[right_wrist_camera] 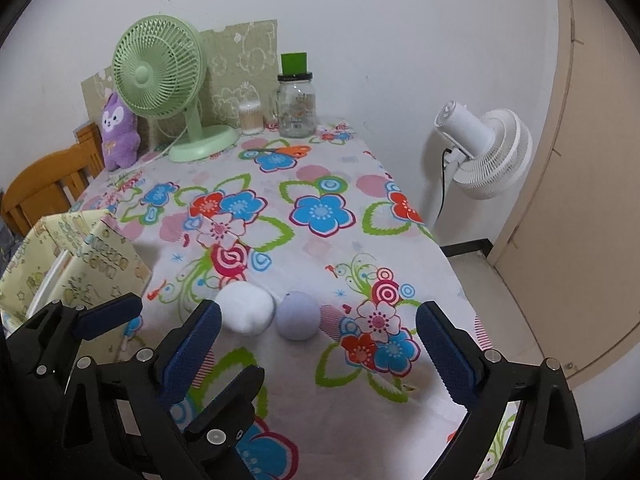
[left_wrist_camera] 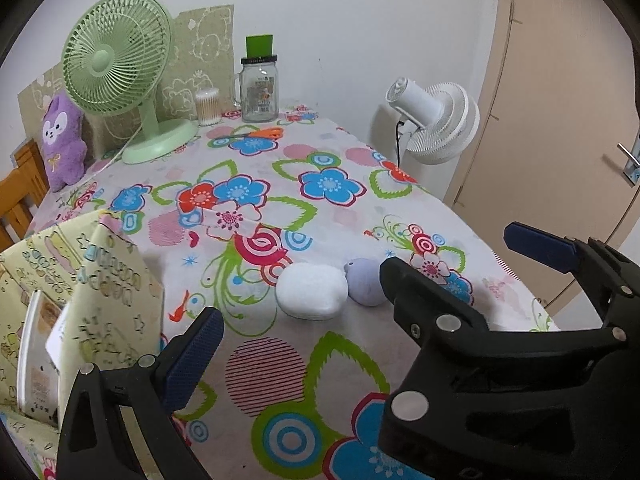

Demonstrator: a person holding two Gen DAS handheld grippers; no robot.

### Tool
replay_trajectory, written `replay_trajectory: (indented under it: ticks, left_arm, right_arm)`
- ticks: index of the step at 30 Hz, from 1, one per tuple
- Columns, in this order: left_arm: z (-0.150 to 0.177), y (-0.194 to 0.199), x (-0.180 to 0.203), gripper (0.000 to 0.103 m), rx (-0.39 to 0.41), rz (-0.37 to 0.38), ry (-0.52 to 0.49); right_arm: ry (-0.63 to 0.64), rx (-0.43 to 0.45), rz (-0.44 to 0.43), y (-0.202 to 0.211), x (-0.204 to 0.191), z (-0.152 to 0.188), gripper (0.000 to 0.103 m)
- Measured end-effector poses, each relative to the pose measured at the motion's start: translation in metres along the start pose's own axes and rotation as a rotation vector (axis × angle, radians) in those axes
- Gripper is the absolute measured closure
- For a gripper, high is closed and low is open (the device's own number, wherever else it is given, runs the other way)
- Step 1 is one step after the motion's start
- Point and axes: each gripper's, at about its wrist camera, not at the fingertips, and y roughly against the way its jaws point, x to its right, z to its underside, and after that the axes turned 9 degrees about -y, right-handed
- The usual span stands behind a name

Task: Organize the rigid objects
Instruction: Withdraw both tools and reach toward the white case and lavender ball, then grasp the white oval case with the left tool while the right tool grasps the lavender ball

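A white rounded object and a lilac rounded object lie side by side on the floral tablecloth, touching or nearly so. They also show in the right wrist view, white and lilac. A yellow patterned open box with flat packets inside stands at the left; it also shows in the right wrist view. My right gripper is open and empty, just short of the two objects. My left gripper is open and empty, between the box and the white object.
At the table's far end stand a green desk fan, a purple plush toy, a glass jar, a cotton-swab tub and orange scissors. A white floor fan stands beyond the right edge, by a door.
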Motion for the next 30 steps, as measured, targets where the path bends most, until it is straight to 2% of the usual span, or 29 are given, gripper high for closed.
replay_trajectory:
  ticks: [8, 15, 21, 25, 30]
  left_arm:
    - [0.002, -0.027, 0.001, 0.003, -0.053, -0.017, -0.031]
    - [0.005, -0.046, 0.000, 0.003, -0.099, -0.022, -0.054]
    - [0.007, -0.055, -0.003, 0.004, -0.120, -0.014, -0.056]
    - [0.008, -0.062, -0.005, 0.003, -0.150, -0.017, -0.056]
    - [0.008, -0.065, -0.007, 0.004, -0.151, -0.006, -0.052]
  right_arm:
    - [-0.006, -0.044, 0.011, -0.028, 0.007, 0.004, 0.006]
    - [0.004, -0.087, 0.010, -0.051, 0.008, 0.008, 0.015]
    - [0.005, -0.118, 0.000, -0.066, 0.008, 0.010, 0.019]
    - [0.025, -0.142, 0.015, -0.076, 0.003, 0.009, 0.028]
    - [0.021, -0.162, 0.005, -0.087, 0.001, 0.009, 0.033]
